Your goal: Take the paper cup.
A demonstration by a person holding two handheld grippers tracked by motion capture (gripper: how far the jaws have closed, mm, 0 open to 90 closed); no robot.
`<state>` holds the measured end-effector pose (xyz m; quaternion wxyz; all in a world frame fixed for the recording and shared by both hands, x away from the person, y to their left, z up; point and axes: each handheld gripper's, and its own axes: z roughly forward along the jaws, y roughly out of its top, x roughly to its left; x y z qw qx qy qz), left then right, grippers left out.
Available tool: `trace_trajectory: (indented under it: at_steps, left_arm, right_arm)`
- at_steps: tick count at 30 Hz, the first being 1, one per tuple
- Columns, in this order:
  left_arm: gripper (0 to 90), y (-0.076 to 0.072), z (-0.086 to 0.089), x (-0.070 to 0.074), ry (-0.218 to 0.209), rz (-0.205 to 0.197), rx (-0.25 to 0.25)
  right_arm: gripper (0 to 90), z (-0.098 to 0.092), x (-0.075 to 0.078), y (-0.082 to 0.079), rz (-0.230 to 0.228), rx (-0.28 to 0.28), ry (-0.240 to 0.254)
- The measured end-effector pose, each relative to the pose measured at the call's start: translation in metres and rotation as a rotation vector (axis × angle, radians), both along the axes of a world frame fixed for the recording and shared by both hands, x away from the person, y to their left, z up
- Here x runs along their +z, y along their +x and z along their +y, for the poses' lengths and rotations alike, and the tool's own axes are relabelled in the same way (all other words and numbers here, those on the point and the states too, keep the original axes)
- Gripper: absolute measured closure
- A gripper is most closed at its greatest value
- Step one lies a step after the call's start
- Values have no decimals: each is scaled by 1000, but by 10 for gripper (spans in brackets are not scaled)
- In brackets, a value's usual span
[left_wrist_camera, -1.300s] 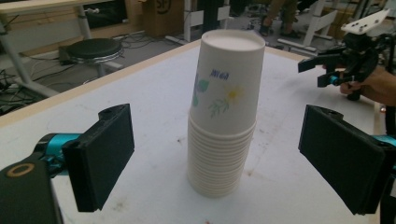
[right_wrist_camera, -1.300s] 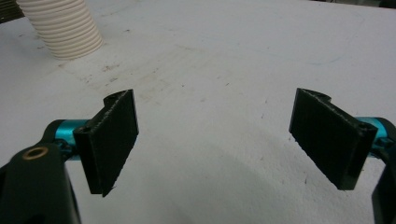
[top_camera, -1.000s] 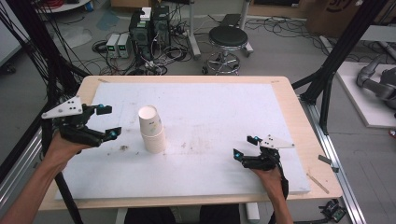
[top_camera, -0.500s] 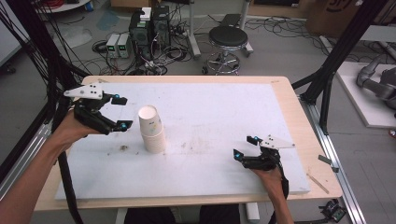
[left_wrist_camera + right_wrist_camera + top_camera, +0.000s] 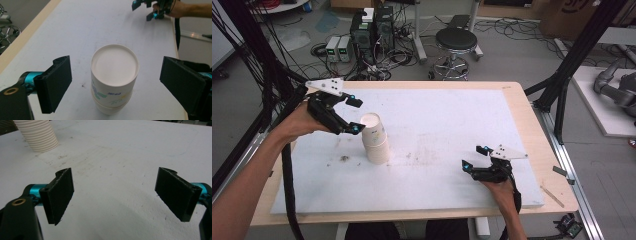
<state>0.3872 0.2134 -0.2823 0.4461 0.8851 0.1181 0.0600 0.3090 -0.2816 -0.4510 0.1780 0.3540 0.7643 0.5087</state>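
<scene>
Both tongs stand wide open with nothing between their pads. My left gripper (image 5: pixel 354 114) hangs just above and beside the stack of paper cups (image 5: pixel 375 138), and its own view looks down along the jaws onto the stack (image 5: pixel 114 75): the white upturned base sits centred in the gap, with clear space on either side, so neither pad touches it. My right gripper (image 5: pixel 476 157) rests low near the front right of the table (image 5: pixel 447 107), well apart from the cups, empty, with bare white board (image 5: pixel 117 170) between its jaws and the ribbed side of the stack (image 5: pixel 37 136) far off at the upper left corner of its view.

Going down in size: the table with its white board comes first, then the two tools, then the stack, which stands upright and mouth down a little left of the board's middle, long axis vertical, printed cups nested one over another.

What my next move turns on, as I judge it, is this: the stack lies straight ahead of and below the left jaws, already lined up between them, while the right hand is far off. So the left hand is the one to take it, by lowering around the top cup and closing across its width.
</scene>
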Motion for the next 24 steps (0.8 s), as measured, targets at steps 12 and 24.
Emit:
trace_trajectory:
  at_steps: [12, 24]
  left_arm:
    - [118, 7, -22, -3, 141, 18, -16]
    - [217, 10, -32, -3, 193, 37, -18]
  right_arm:
    - [157, 0, 0, 0, 3, 4, 0]
    - [157, 0, 0, 1, 6, 4, 1]
